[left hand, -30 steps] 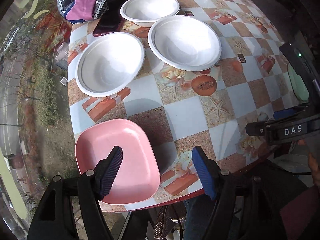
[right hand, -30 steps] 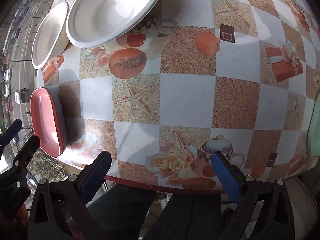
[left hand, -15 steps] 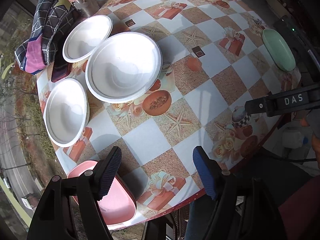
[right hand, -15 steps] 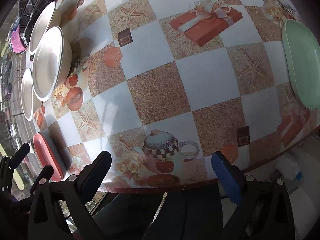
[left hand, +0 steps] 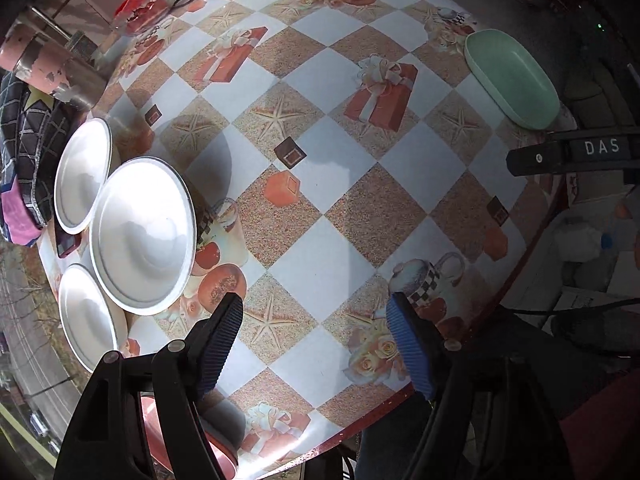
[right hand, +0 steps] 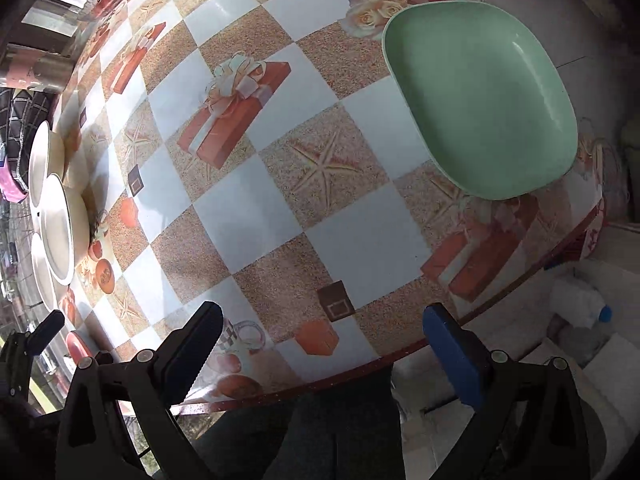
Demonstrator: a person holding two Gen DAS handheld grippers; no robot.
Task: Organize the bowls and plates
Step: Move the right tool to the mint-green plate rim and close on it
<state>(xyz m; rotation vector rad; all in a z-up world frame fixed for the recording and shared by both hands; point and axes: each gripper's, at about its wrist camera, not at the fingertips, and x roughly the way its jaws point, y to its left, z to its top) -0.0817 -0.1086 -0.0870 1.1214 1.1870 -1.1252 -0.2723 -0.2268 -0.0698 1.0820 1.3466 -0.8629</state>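
The left gripper (left hand: 316, 340) is sitting at the bottom of its own view, its two fingers spread wide apart with nothing between them. The right gripper (right hand: 328, 348) is filling the bottom of its own view the same way, fingers parted and gripping nothing. In the left view, the tip of the right gripper is reaching in from the right edge of the frame
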